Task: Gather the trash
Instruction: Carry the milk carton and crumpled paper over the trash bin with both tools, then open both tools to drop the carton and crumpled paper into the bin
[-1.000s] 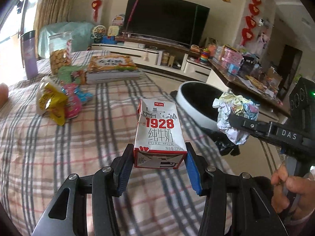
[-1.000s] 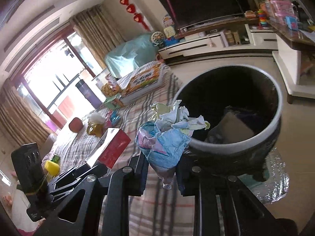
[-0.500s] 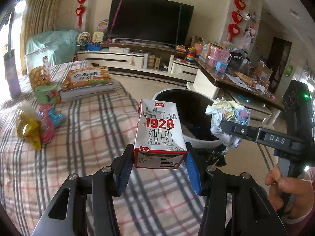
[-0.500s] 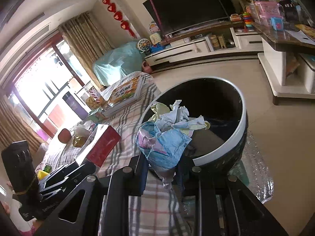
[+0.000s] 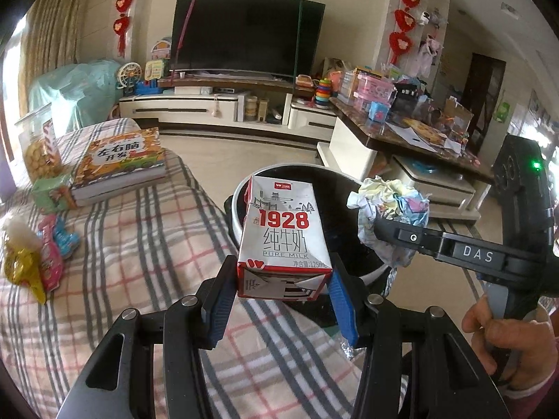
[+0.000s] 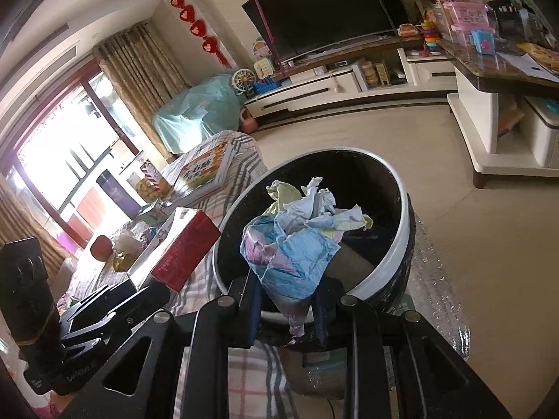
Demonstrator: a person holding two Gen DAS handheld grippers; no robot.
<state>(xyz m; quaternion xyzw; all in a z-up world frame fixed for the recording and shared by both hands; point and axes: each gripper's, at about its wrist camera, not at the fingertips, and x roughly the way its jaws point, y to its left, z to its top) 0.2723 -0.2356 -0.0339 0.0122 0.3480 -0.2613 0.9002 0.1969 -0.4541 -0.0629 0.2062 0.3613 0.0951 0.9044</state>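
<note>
My left gripper [image 5: 283,305] is shut on a white and red milk carton [image 5: 283,241] marked 1928, held upright at the near rim of the round black bin with a white rim [image 5: 241,188]. The right gripper [image 6: 288,309] is shut on a crumpled wad of blue, pink and yellow paper [image 6: 297,248], held above the bin [image 6: 398,244] at its near edge. In the left wrist view that wad [image 5: 391,216] hangs over the bin's right side. The carton [image 6: 178,249] shows to the left of the bin in the right wrist view.
The bin stands at the edge of a plaid-covered table [image 5: 122,262] bearing a thick book [image 5: 118,164], snack wrappers [image 5: 31,262], a green box [image 5: 50,193] and a cookie jar [image 5: 38,143]. A cluttered low table [image 5: 419,139] and a TV unit [image 5: 227,104] lie beyond.
Both grippers have travelled toward the bin with their loads. The carton now overlaps the bin's near rim, and the paper wad hangs over the bin's opening instead of beside it.
</note>
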